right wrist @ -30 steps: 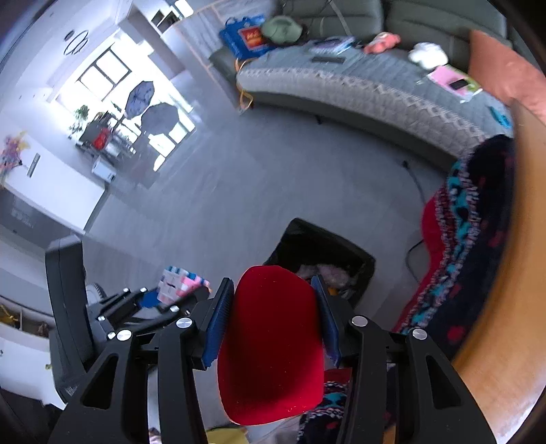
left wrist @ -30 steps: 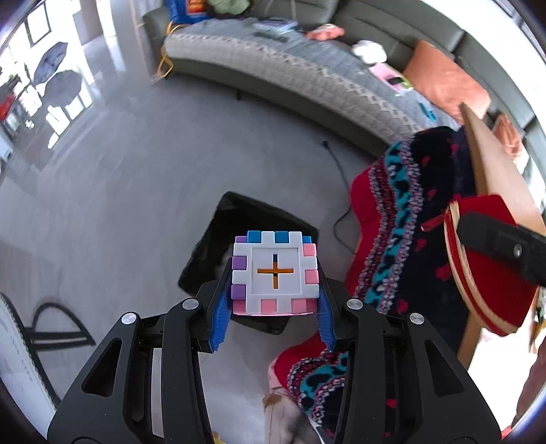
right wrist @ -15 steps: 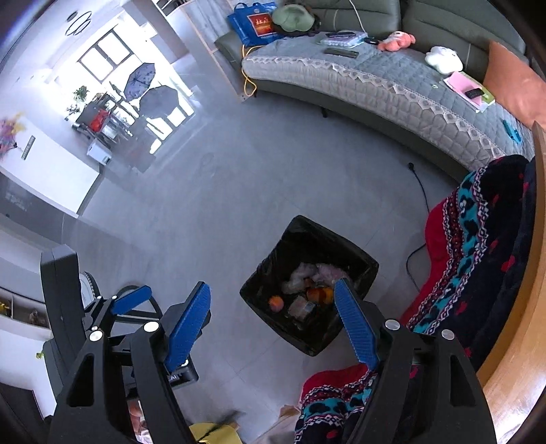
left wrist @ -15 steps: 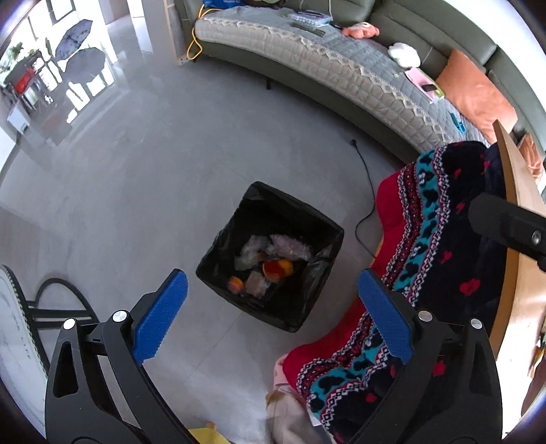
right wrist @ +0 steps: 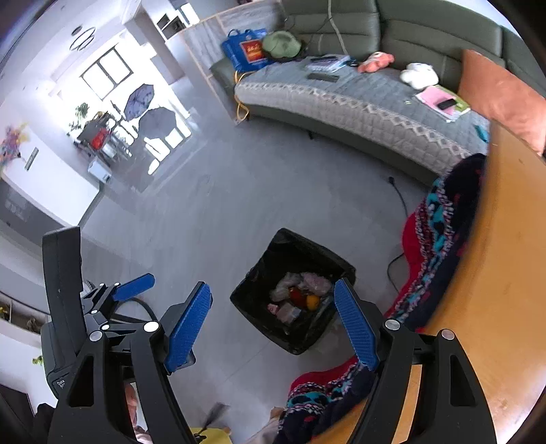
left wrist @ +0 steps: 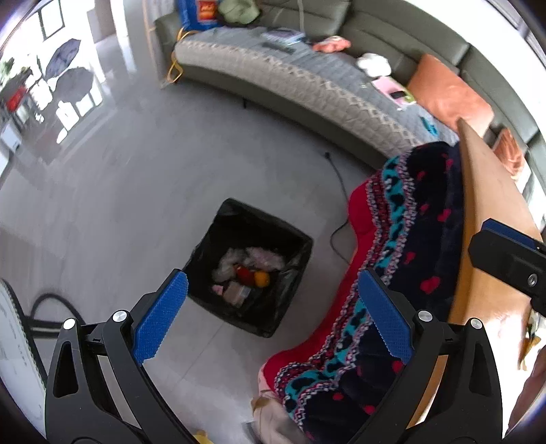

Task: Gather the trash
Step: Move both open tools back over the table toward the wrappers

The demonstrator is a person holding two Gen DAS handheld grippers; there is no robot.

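- Left claw (left wrist: 269, 309) spread wide, holding nothing.
- Right claw (right wrist: 273, 319) likewise spread and empty.
- Black-lined square trash bin (left wrist: 250, 269) stands on the grey tiled floor (left wrist: 136, 191) below both claws, seen between their blue pads, with wrappers and an orange fruit (left wrist: 261, 279) inside.

Glossy grey tiled floor (right wrist: 259, 205), long grey-green sofa (right wrist: 402, 30) under a quilted cover (right wrist: 341, 99), orange cushion (right wrist: 501, 92), wooden tabletop (right wrist: 494, 273), bright windows (right wrist: 105, 71) behind two open umbrellas (right wrist: 150, 109)
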